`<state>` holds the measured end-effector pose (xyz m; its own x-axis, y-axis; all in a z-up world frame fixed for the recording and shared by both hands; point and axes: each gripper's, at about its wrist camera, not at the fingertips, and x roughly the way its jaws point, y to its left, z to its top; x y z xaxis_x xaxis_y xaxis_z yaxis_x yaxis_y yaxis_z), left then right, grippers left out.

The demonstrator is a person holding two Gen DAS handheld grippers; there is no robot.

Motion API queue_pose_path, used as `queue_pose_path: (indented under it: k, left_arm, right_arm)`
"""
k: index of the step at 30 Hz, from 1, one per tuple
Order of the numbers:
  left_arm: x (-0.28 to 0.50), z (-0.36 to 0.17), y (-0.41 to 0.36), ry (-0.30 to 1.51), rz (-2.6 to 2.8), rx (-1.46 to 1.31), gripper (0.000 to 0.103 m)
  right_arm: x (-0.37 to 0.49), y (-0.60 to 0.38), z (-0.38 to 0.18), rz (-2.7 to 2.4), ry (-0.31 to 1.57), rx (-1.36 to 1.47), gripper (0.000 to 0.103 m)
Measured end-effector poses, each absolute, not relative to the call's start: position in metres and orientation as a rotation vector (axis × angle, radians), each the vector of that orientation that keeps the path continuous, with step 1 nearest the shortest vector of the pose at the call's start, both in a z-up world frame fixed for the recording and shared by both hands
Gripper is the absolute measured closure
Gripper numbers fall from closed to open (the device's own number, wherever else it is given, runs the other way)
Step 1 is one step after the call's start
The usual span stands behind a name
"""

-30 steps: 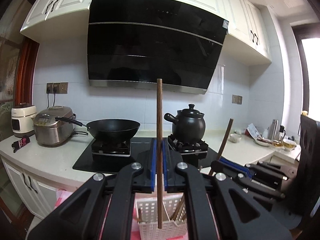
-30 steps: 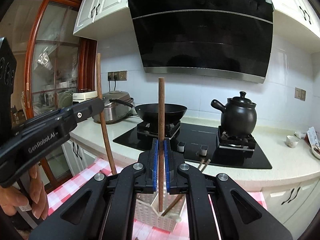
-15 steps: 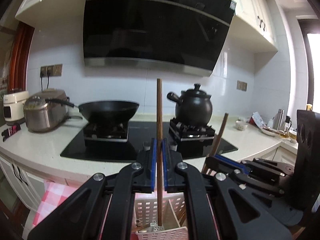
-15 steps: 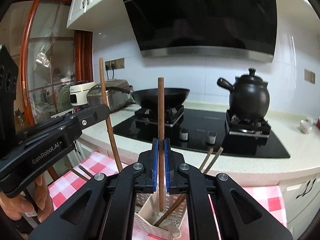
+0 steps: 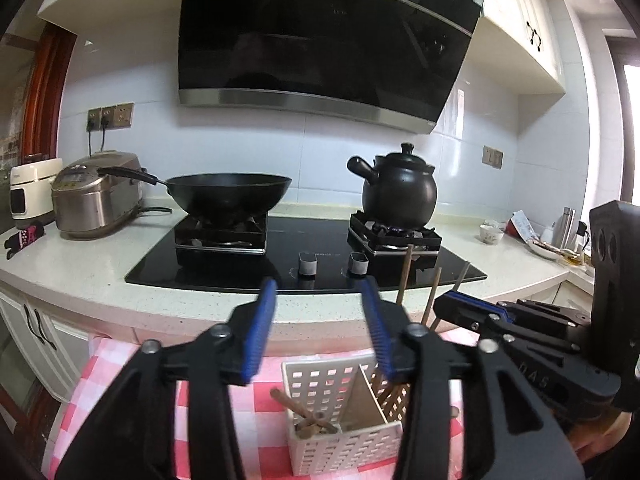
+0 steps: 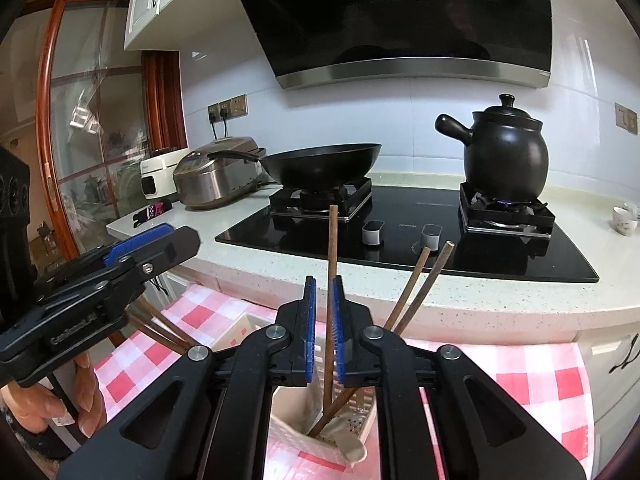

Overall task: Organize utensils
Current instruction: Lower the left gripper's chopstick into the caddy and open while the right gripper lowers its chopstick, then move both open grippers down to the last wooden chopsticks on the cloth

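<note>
Both grippers hang over the white slotted caddy (image 5: 344, 436), which stands on the pink checked cloth (image 6: 532, 380) in front of the counter with the black hob (image 5: 304, 256); the step in hand looks like the dropping of chopsticks into that caddy. The left gripper (image 5: 322, 326) is spread wide with nothing between its blue pads (image 5: 260, 328), directly above the caddy, and a brown chopstick (image 5: 298, 406) lies slanted in the caddy's left-hand compartment among other pieces there; that release reads as done. The right gripper (image 6: 325, 330) is directly above the caddy too; its jaws stand slightly parted around an upright chopstick (image 6: 331, 280), whose lower end reaches down into the caddy; one pad seems to touch the stick while a sliver of gap shows on the other side, so it looks let go or nearly so, though whether any grip remains I cannot tell for certain. Two more chopsticks (image 6: 420, 284) lean out of the caddy to the right of that stick, tips pointing toward the hob. By my judgement the next move calls for the right jaws to open fully so the stick settles against its fellows, then a straight lift clear of the caddy so that no finger catches the leaning pair; after that, any utensils not yet stowed want fetching.
</note>
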<state>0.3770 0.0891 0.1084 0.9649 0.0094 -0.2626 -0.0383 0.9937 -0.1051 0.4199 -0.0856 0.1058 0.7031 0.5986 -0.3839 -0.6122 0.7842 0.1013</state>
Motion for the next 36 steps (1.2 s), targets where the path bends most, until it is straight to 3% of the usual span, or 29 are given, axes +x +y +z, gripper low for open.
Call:
queue_pose_path:
  k: [4, 12, 15, 28, 32, 36]
  left_arm:
    - [0.344, 0.114, 0.089, 0.234, 0.027, -0.117, 0.035]
    - [0.282, 0.088, 0.088, 0.290, 0.034, -0.120, 0.020]
    - [0.261, 0.067, 0.083, 0.341, 0.025, -0.108, 0.019]
    - [0.205, -0.028, 0.074, 0.537, 0.040, -0.142, 0.012]
    - [0.203, -0.048, 0.073, 0.585, 0.059, -0.153, 0.010]
    - [0.204, -0.060, 0.072, 0.616, 0.083, -0.156, 0.008]
  right_arm:
    - [0.398, -0.096, 0.112, 0.683, 0.402, -0.036, 0.091]
    - [0.346, -0.119, 0.093, 0.687, 0.436, -0.032, 0.085]
    - [0.325, -0.130, 0.077, 0.697, 0.466, -0.010, 0.073]
    - [0.261, -0.154, -0.007, 0.653, 0.628, 0.006, 0.072]
    - [0.256, -0.152, -0.026, 0.631, 0.673, 0.010, 0.062]
    - [0.256, -0.146, -0.041, 0.599, 0.719, -0.026, 0.062]
